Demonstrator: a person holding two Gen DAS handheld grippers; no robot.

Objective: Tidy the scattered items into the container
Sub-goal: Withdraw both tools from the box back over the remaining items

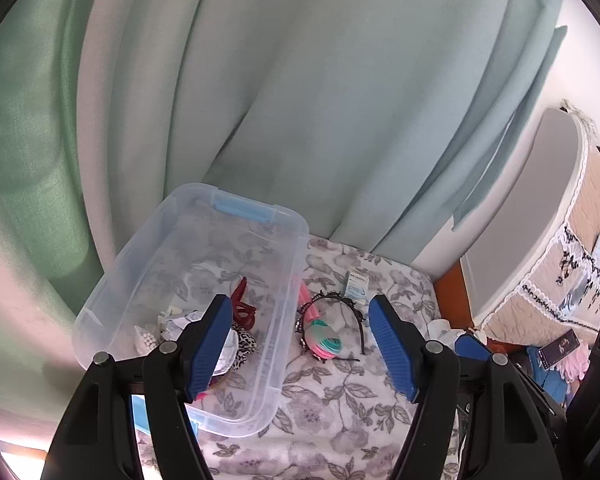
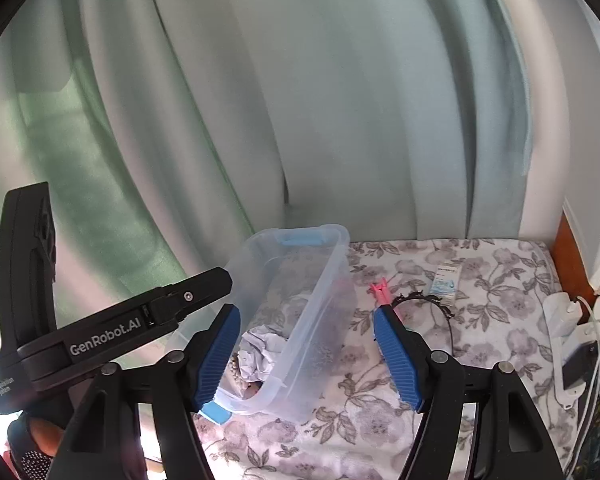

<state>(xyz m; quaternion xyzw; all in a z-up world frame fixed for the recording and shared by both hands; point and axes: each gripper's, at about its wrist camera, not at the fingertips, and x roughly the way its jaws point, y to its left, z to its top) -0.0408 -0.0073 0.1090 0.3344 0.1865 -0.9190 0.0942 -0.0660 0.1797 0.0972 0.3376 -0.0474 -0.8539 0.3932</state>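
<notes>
A clear plastic container (image 1: 292,224) with blue latches stands on the flowered cloth, also seen from its right side as the container (image 2: 332,280). Inside lie a red hair claw (image 1: 242,306), crumpled paper (image 2: 260,350), a leopard-print scrunchie (image 1: 244,346) and a pearl clip (image 1: 146,338). To its right on the cloth lie a pink comb (image 1: 306,300), a pastel coil of hair ties (image 1: 324,340), a black headband (image 1: 352,312) and a small white packet (image 1: 356,286). My left gripper (image 1: 300,354) hovers open over the container's right wall. My right gripper (image 2: 306,354) is open and empty, above the same wall.
Pale green curtains (image 1: 300,100) hang right behind the cloth-covered surface. A white power strip with chargers and cables (image 2: 576,344) sits at the right edge. The left gripper's body (image 2: 112,324) reaches in at left in the right wrist view. Cluttered items (image 1: 556,356) lie beyond the right edge.
</notes>
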